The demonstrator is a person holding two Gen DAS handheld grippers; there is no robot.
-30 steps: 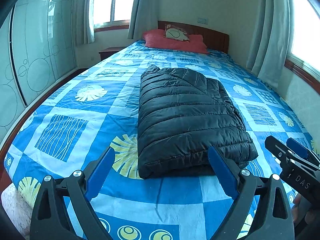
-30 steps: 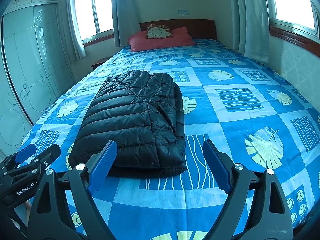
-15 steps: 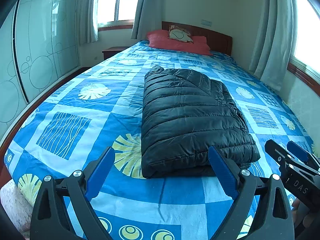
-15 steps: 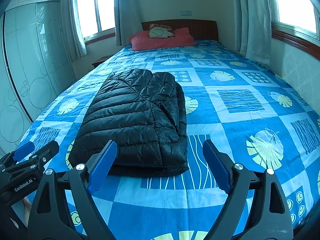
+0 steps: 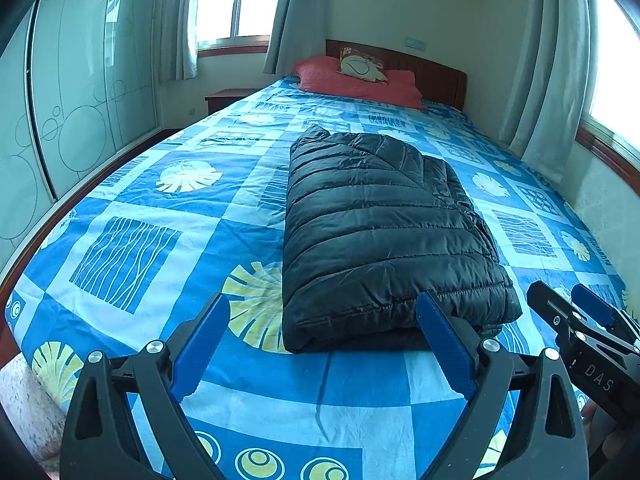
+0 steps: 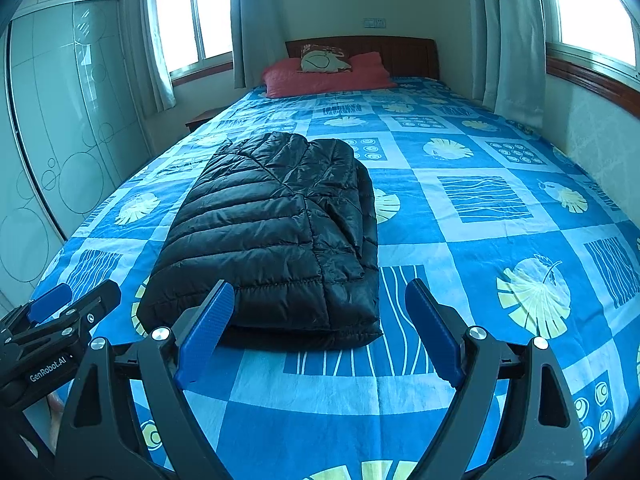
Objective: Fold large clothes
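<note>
Nothing has moved; jacket lies folded on bed; both hand-held grippers, left and right, gape empty; folding appears complete.

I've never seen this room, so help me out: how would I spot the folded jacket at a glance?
Start with the bed, covered in a blue patterned sheet. The jacket lies on it near the foot end, toward the wardrobe side. It is the only black thing there: a shiny quilted puffer folded into a thick rectangle, unlike the red pillow by the headboard.

Both wrist views: bed foot, facing headboard.
</note>
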